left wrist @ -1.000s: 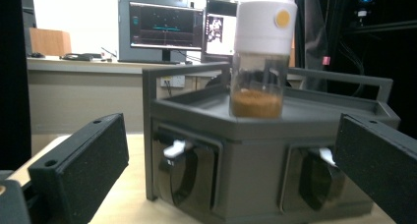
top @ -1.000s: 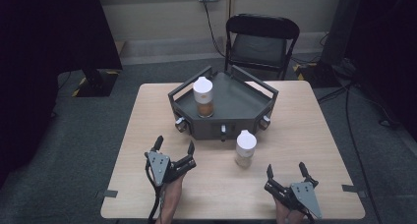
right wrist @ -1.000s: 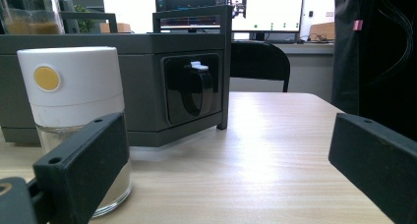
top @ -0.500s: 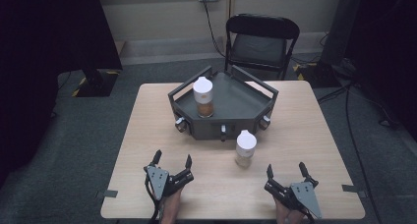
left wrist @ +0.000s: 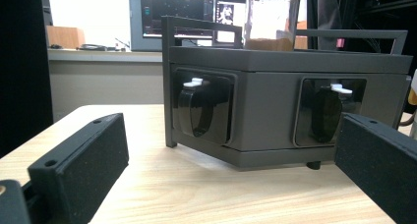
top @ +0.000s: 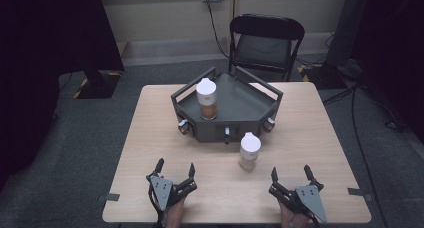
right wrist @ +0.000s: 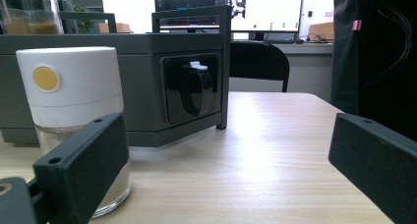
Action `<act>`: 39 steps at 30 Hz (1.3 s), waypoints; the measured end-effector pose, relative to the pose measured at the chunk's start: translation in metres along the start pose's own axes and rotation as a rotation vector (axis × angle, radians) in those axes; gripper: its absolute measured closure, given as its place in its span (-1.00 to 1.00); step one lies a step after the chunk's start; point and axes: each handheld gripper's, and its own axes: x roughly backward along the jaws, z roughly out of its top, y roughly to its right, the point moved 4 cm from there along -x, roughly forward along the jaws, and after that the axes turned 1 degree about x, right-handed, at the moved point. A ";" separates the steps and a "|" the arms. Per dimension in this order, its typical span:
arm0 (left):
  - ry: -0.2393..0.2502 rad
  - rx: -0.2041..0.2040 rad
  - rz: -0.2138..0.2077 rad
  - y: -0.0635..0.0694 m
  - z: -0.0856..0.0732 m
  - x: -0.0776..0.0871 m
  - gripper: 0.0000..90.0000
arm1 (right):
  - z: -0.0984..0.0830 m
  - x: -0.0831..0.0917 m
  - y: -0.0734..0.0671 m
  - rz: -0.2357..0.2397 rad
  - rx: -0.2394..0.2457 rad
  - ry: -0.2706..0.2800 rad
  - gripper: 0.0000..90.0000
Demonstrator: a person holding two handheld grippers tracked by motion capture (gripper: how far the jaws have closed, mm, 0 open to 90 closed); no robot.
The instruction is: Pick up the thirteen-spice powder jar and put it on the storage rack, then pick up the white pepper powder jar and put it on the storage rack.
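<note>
Resting released near the table's (top: 150,113) near edge, left gripper (top: 175,172) and right gripper (top: 291,175), jaws apart; bare wood between; revealing monitors (right wrist: 265,8) beyond rack (top: 250,108); spice jar (top: 249,150) just beside rack's near side

The tray jar (left wrist: 272,18) loses its lid at the top edge; contents perhaps brown powder

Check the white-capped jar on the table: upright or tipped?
Upright. The jar stands on its base in front of the grey rack, white cap on top, clear of both grippers.
</note>
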 end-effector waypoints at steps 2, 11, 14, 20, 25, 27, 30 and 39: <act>-0.004 0.001 0.001 0.000 0.000 0.000 -1.00 | 0.000 0.000 0.000 0.000 0.000 0.000 -1.00; -0.037 -0.031 -0.002 0.001 -0.001 -0.001 -1.00 | 0.000 0.000 0.000 -0.001 0.000 0.000 -1.00; -0.044 -0.022 0.009 0.002 0.000 -0.002 -1.00 | 0.000 0.000 0.000 -0.001 0.000 0.000 -1.00; -0.053 -0.029 0.014 0.003 0.001 -0.003 -1.00 | 0.000 0.000 0.000 -0.001 0.000 0.000 -1.00; -0.054 -0.029 0.018 0.004 0.001 -0.003 -0.99 | 0.000 0.000 0.000 -0.001 0.000 0.000 -1.00; -0.054 -0.029 0.019 0.004 0.001 -0.003 -0.99 | 0.000 0.000 0.000 -0.002 0.000 -0.002 -1.00; -0.054 -0.029 0.022 0.004 0.001 -0.003 -1.00 | 0.000 0.000 0.000 -0.002 0.000 0.001 -1.00; -0.054 -0.029 0.027 0.005 0.001 -0.003 -1.00 | 0.000 0.000 0.000 0.003 0.000 0.001 -1.00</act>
